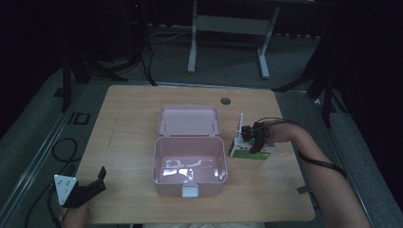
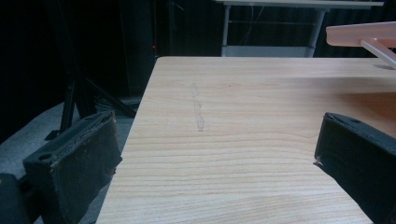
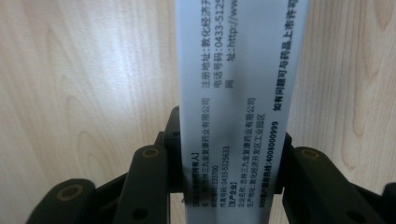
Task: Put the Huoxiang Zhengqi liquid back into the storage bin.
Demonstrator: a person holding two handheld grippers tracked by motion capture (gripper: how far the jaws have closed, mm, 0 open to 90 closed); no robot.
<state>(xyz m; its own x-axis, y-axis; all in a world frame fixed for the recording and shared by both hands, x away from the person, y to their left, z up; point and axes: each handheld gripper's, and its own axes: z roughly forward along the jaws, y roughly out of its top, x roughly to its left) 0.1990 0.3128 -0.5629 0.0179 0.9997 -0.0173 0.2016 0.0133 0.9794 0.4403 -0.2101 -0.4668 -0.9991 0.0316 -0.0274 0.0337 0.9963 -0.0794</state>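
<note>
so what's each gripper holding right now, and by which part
The right gripper is shut on the small white-and-green printed carton, clamping its two long sides near one end. The left gripper is open over the wooden table, holding nothing.

one wooden table (image 1: 128, 142); on it, one pink lidded box (image 1: 189, 164), open, at centre, and one small white-and-green carton (image 1: 252, 151) at about 3 o'clock from the box. two hand-held grippers: one left gripper (image 1: 100, 175) at roughly 8 o'clock from the box, one right gripper (image 1: 253, 137) at the carton. one round grommet (image 1: 225, 100) in the tabletop at about 1 o'clock. one further table frame (image 1: 228, 28) stands beyond, at 12 o'clock.
</note>
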